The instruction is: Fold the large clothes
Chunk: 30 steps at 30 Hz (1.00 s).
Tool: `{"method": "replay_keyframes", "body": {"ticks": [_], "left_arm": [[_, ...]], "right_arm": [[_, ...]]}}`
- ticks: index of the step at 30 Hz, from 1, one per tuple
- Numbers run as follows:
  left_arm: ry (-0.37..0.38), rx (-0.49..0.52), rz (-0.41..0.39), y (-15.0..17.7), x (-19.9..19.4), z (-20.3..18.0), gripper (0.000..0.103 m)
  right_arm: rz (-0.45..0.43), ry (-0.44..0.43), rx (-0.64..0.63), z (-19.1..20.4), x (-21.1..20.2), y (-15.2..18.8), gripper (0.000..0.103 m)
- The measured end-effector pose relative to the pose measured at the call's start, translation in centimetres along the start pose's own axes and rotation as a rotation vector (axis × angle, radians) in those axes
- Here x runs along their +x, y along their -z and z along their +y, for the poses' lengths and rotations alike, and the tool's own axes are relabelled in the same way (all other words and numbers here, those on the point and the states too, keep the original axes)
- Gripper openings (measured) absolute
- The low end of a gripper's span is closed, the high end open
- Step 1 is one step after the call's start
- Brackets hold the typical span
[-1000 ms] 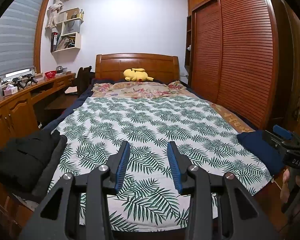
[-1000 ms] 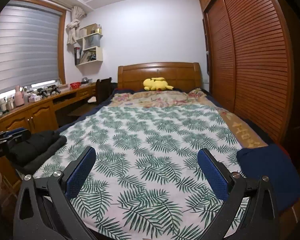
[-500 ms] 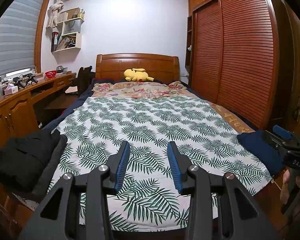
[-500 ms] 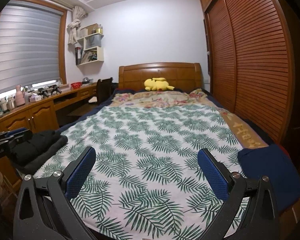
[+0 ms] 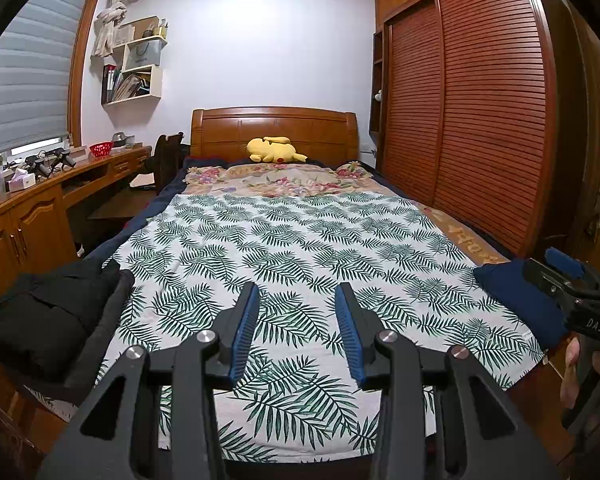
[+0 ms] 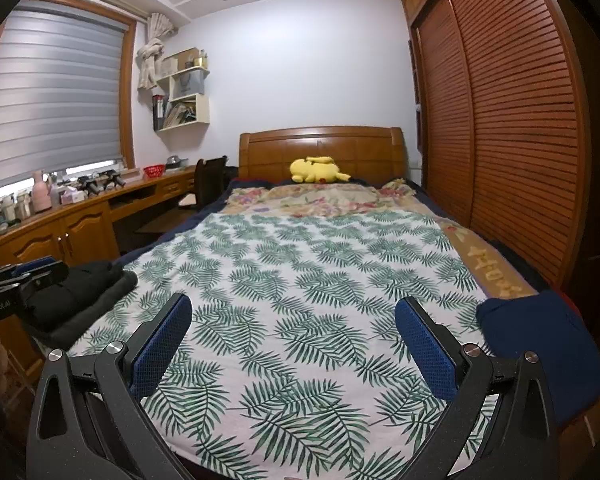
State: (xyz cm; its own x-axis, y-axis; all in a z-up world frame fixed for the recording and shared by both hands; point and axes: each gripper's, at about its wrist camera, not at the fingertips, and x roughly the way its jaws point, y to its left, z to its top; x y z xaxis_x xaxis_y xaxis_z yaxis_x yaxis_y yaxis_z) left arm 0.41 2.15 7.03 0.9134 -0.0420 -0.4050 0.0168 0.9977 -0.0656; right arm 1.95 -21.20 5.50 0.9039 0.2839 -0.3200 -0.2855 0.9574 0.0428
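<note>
A pile of dark black and grey clothes (image 5: pixel 48 320) lies at the bed's near left corner, also in the right wrist view (image 6: pixel 80 292). A navy blue garment (image 5: pixel 520 296) lies at the near right corner, also in the right wrist view (image 6: pixel 540 344). My left gripper (image 5: pixel 296 300) is open and empty, held above the foot of the bed. My right gripper (image 6: pixel 292 320) is wide open and empty, also above the foot of the bed. Each gripper shows at the edge of the other's view.
A palm-leaf sheet (image 5: pixel 300 248) covers the bed, with a yellow plush toy (image 5: pixel 274 150) at the wooden headboard. A wooden desk with clutter (image 5: pixel 40 196) and a chair (image 5: pixel 166 156) stand left. A slatted wardrobe (image 5: pixel 480 140) lines the right side.
</note>
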Motion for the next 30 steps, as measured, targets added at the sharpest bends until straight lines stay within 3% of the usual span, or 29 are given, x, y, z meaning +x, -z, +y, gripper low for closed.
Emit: {"method": "replay_keyframes", "body": {"ticks": [30], "left_arm": [[0.004, 0.005, -0.003, 0.10, -0.25, -0.30, 0.039]], "right_arm": [[-0.002, -0.004, -0.001, 0.14, -0.08, -0.16, 0.103]]}}
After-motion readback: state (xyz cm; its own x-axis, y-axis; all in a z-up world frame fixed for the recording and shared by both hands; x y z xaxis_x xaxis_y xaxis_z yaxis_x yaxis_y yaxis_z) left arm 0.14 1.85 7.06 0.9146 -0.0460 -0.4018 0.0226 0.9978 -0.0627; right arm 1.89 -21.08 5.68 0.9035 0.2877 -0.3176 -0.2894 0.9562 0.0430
